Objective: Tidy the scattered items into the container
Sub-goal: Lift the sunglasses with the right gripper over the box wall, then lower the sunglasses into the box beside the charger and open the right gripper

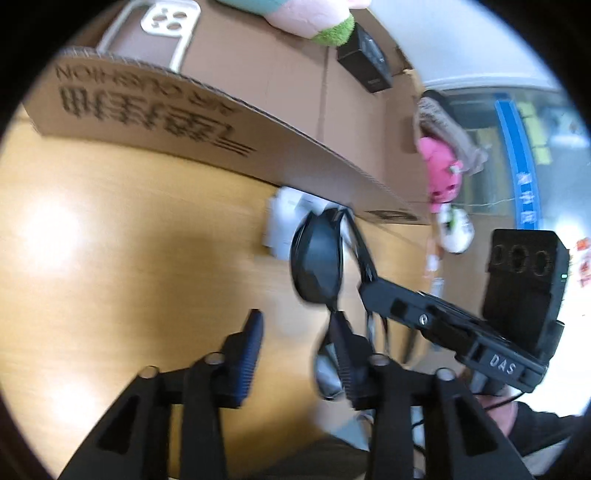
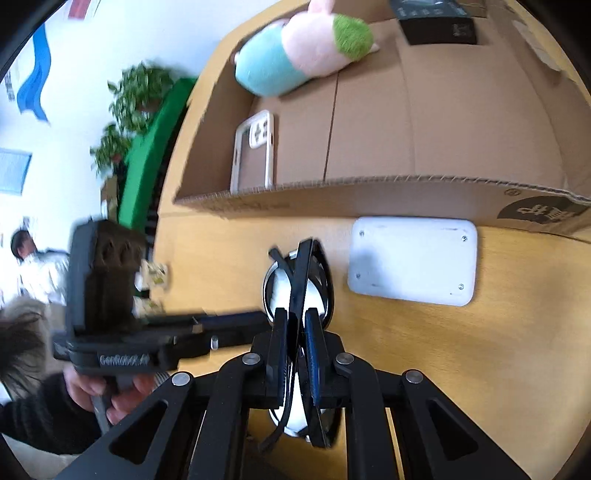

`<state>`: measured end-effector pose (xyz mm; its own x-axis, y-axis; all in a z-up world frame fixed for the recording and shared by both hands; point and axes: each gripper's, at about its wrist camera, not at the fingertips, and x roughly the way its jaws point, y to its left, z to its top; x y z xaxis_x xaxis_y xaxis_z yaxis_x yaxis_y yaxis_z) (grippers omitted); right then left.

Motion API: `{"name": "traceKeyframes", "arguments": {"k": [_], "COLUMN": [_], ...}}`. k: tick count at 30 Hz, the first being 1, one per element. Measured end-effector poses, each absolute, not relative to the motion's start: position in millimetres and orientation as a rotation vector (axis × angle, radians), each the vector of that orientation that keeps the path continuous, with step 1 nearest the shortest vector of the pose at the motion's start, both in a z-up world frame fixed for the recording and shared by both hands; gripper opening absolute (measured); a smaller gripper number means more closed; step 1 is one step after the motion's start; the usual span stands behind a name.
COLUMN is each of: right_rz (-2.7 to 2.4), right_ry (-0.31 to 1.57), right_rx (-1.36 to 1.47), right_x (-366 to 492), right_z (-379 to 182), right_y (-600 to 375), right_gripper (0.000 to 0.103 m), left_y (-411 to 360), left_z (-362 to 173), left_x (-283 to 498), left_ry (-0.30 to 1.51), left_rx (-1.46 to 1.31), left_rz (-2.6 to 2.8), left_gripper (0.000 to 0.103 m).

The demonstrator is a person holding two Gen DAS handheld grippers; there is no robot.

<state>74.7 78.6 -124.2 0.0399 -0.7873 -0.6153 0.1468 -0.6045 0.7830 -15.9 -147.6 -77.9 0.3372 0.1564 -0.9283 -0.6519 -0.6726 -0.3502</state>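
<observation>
Black folded sunglasses (image 2: 300, 269) hang above the wooden table (image 2: 480, 350), with my right gripper (image 2: 297, 321) shut on their frame. In the left wrist view the sunglasses (image 1: 317, 269) are pinched by the right gripper (image 1: 369, 282), which comes in from the right. My left gripper (image 1: 297, 325) is open just below them; its right finger lies against the frame and nothing sits between the pads. Beyond stands the open cardboard box (image 2: 369, 184), holding a plush toy (image 2: 295, 62), a phone case (image 2: 255, 147) and a small black box (image 2: 436, 22).
A flat white device (image 2: 412, 260) lies on the table against the box's near wall (image 1: 184, 110). A hand (image 2: 92, 391) holds the left gripper (image 2: 258, 318). Pink cloth (image 1: 441, 173) sits past the box's right end. Green bench, plants and a person stand far left.
</observation>
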Motion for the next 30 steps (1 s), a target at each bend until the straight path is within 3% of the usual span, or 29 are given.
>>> {"name": "traceKeyframes", "arguments": {"k": [7, 9, 11, 13, 16, 21, 30], "right_rz": [-1.729, -1.753, -1.777, -1.795, -1.821, -1.86, -1.932], "right_ry": [-0.757, -0.777, -0.792, -0.811, -0.831, -0.864, -0.907], "right_rx": [1.51, 1.478, 1.45, 1.422, 1.385, 1.345, 1.325], "right_x": [57, 50, 45, 41, 35, 25, -4], "right_z": [-86, -74, -63, -52, -40, -26, -27], "right_y": [103, 113, 124, 138, 146, 159, 187], "right_gripper": [0.01, 0.01, 0.01, 0.01, 0.01, 0.01, 0.01], "left_y": [-111, -95, -81, -64, -48, -20, 37], "left_z": [-53, -46, -39, -32, -20, -14, -20], "left_x": [-13, -10, -7, -8, -12, -10, -11], "left_ry": [0.209, 0.207, 0.22, 0.224, 0.208, 0.236, 0.291], "left_rx": [-1.82, -1.782, -1.751, -1.718, -1.68, -1.626, -1.576], "left_rz": [1.347, 1.318, 1.3, 1.31, 1.333, 1.332, 1.29], "left_gripper": [0.037, 0.032, 0.019, 0.019, 0.009, 0.003, 0.001]}}
